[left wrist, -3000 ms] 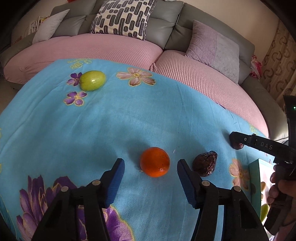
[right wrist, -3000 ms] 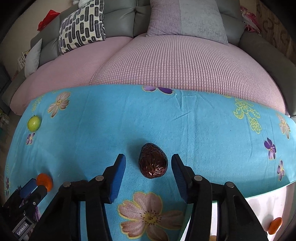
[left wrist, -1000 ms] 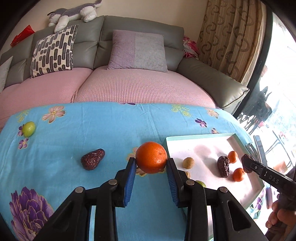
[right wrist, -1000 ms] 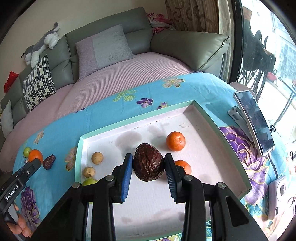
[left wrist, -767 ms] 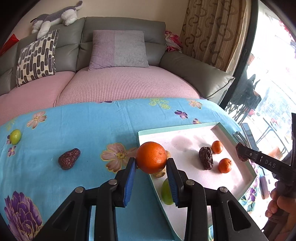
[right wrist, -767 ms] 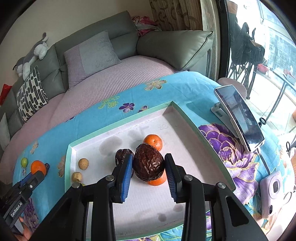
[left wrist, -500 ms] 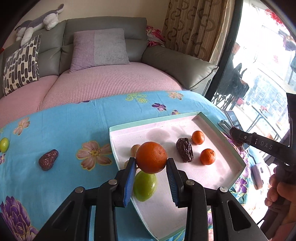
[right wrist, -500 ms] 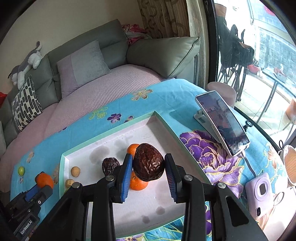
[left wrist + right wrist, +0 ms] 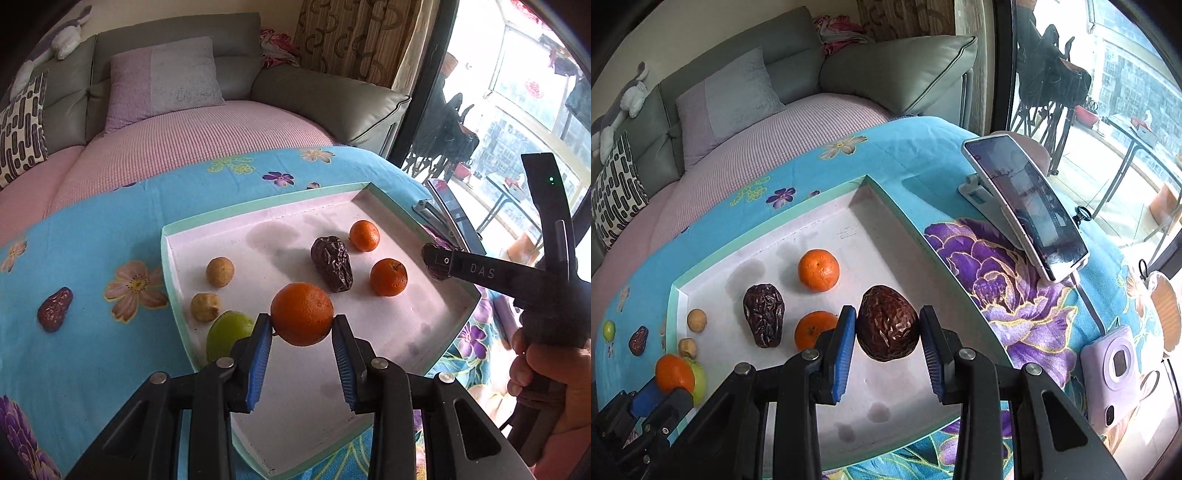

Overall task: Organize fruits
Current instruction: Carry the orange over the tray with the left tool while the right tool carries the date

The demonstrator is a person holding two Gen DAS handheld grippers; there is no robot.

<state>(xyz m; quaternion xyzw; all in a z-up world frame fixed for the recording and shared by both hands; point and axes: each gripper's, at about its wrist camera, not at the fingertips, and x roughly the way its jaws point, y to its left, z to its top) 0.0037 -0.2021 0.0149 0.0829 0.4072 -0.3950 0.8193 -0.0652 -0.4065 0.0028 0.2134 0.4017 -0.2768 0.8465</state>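
Observation:
My left gripper (image 9: pixel 302 343) is shut on an orange (image 9: pixel 301 314) and hangs over the near left part of the white tray (image 9: pixel 388 354). My right gripper (image 9: pixel 887 341) is shut on a dark wrinkled date (image 9: pixel 887 328), held above the tray (image 9: pixel 901 406) near its right rim. In the tray lie a date (image 9: pixel 331 264), two small oranges (image 9: pixel 364 235) (image 9: pixel 388 277), two tan round fruits (image 9: pixel 219 272) (image 9: pixel 205 306) and a green fruit (image 9: pixel 225 334). Another date (image 9: pixel 54 309) lies on the blue cloth left of the tray. A small green fruit (image 9: pixel 608 329) sits at the far left.
A phone on a stand (image 9: pixel 1027 206) and a lilac instant camera (image 9: pixel 1121 373) stand right of the tray. The flowered blue cloth (image 9: pixel 110 229) covers the table; a pink and grey sofa (image 9: pixel 184 122) runs behind it. A hand (image 9: pixel 543 373) holds the right gripper's handle.
Both grippers closed on their fruit on the cloth, lifted it and carried it rightward over the tray. In the last half second both views shifted further right across the tray.

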